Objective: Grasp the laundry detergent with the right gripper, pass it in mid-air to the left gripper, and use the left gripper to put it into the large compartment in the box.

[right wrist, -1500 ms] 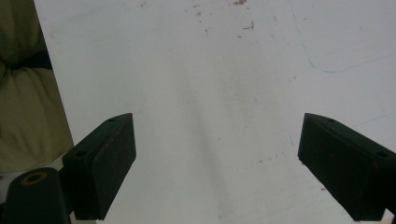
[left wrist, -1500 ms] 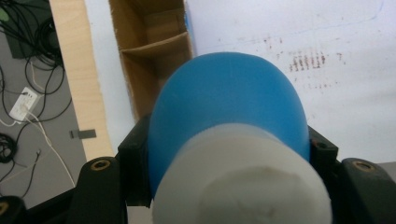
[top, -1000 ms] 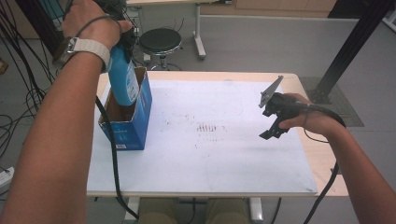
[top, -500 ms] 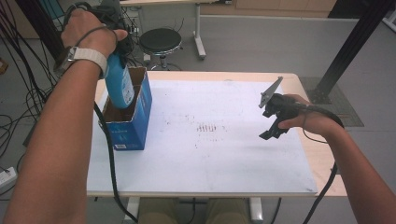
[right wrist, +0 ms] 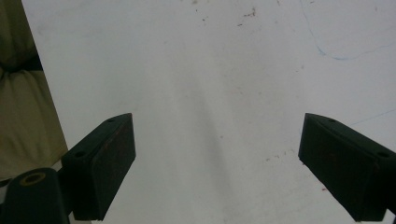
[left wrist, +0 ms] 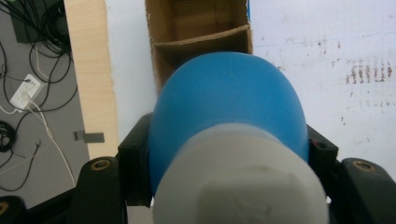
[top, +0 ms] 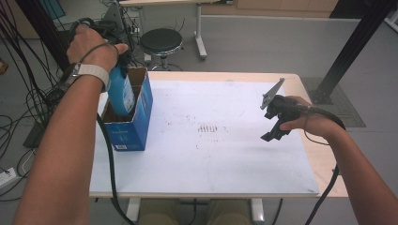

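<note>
A blue bottle (top: 121, 96) with a white cap (left wrist: 238, 182) hangs upright, its lower part down inside an open blue cardboard box (top: 133, 126) at the table's left edge. My left gripper (top: 118, 55) is shut on the bottle just below the cap, under the person's hand. In the left gripper view the bottle (left wrist: 229, 102) sits between the black jaws (left wrist: 229, 154), above the box's brown divided inside (left wrist: 196, 28). My right gripper (top: 271, 133) hovers open over the white sheet at the right, with nothing between its pads (right wrist: 217, 163).
A white sheet (top: 211, 154) with faint reddish marks covers the wooden table (top: 324, 164). A black stool (top: 161, 41) and cables lie on the floor beyond the table's far left. A dark post (top: 356, 47) stands at the far right.
The left hand has come down and slightly away, sinking the bottle deeper into the box. The right hand and its gripper have stayed still.
</note>
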Demonstrator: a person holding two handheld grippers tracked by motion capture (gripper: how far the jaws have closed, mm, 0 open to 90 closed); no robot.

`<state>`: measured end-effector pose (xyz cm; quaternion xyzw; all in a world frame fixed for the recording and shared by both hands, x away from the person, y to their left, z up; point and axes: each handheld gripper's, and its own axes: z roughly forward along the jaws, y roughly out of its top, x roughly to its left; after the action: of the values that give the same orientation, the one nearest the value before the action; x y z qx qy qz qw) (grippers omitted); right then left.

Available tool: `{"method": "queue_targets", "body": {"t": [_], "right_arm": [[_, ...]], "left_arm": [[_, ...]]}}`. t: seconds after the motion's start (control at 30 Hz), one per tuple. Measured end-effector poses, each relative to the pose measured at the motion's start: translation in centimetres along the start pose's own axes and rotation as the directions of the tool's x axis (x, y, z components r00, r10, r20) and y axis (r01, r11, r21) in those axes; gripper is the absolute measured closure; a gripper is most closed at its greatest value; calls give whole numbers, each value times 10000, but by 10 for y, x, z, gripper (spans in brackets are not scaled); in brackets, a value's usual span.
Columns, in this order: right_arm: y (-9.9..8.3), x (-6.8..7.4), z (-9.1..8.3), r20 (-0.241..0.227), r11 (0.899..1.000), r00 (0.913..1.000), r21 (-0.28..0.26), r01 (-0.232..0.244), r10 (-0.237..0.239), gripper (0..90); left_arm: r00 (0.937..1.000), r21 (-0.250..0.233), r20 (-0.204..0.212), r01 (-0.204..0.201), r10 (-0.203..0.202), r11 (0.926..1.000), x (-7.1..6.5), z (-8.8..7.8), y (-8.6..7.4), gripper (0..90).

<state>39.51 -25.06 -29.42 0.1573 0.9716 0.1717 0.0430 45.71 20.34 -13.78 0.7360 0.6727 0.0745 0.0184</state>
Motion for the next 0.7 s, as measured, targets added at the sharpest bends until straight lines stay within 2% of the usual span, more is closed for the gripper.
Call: {"method": "queue_targets", "body": {"t": [0.4, 0.7], "right_arm": [[-3, 0, 3, -60, 9999, 9999, 57, -93, 93, 112], [-1, -1, 5, -67, 9999, 9999, 38, -128, 129, 112]], "left_arm": [[10000, -37, 37, 5, -5, 10000, 6, 30, -4, 374], [9999, -50, 13, -145, 145, 9999, 5, 52, -6, 374]]}}
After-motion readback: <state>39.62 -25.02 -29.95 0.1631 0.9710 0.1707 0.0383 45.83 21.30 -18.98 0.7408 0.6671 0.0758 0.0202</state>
